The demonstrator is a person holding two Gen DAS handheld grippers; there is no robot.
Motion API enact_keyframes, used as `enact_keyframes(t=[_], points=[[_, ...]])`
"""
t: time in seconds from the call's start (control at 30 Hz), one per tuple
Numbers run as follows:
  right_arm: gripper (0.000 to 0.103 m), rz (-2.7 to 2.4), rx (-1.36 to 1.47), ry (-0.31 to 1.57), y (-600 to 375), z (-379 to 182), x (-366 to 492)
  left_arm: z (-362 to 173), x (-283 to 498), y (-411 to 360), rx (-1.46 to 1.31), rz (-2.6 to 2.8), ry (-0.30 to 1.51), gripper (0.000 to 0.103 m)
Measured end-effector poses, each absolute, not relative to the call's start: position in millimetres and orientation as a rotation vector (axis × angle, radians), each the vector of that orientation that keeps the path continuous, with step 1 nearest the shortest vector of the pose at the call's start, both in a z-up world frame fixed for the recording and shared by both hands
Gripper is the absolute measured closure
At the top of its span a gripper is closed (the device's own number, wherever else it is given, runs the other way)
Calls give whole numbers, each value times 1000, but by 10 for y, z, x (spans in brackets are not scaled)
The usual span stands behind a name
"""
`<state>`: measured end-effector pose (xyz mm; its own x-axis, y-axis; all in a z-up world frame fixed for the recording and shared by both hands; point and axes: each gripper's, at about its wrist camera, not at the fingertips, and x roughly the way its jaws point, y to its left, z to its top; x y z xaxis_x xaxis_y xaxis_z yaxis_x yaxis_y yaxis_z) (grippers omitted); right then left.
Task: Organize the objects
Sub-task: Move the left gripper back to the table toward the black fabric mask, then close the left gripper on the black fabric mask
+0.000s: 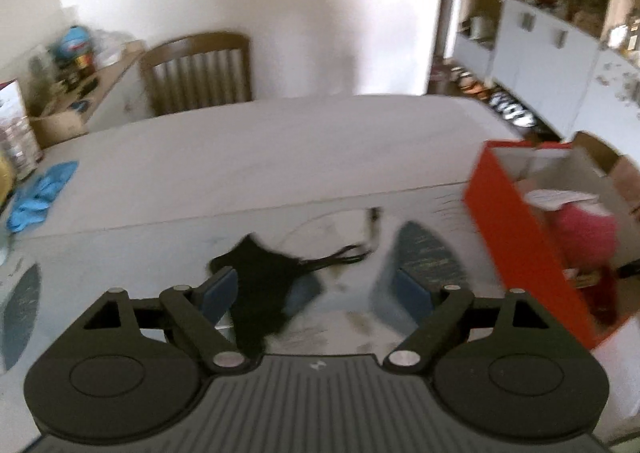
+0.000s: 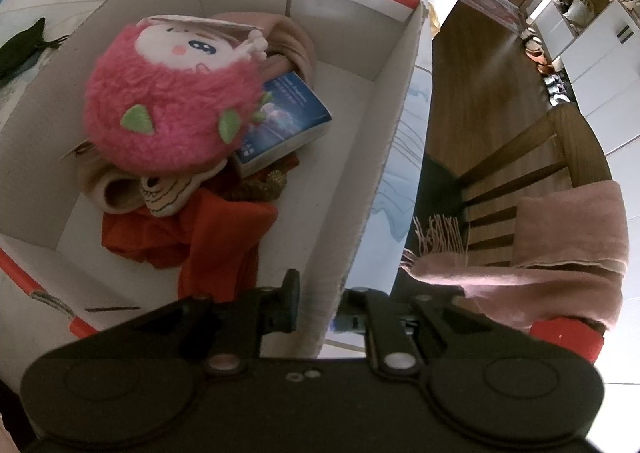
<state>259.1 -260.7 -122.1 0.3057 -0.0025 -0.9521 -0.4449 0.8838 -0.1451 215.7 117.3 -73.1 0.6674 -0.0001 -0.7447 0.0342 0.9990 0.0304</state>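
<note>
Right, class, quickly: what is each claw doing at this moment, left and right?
Left claw: open, holding nothing, above the black pouch on the table.
Right claw: shut on the wall of the red-and-white box.

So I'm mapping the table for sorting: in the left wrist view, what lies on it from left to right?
Blue glove → black pouch → red box.
</note>
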Motion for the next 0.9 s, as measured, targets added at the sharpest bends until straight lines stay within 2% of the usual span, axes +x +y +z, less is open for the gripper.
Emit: enact_keyframes(t=[0.1,0.13,0.5,0.9], points=[[89,301,-425,1236,-2595,-1222,2589,-886,2241,1329,33,6,864,2],[89,299,-429,1236,-2593,-1223,2587,-931,2279,1382,25,13,869,0],[89,284,-435,1252,-2563,-1245,2590,-1476,2715,1604,38,40,978,0],[89,276,-437,1271,-2559,-1301,2610,-1782,2968,1495,190,72,1025,0]])
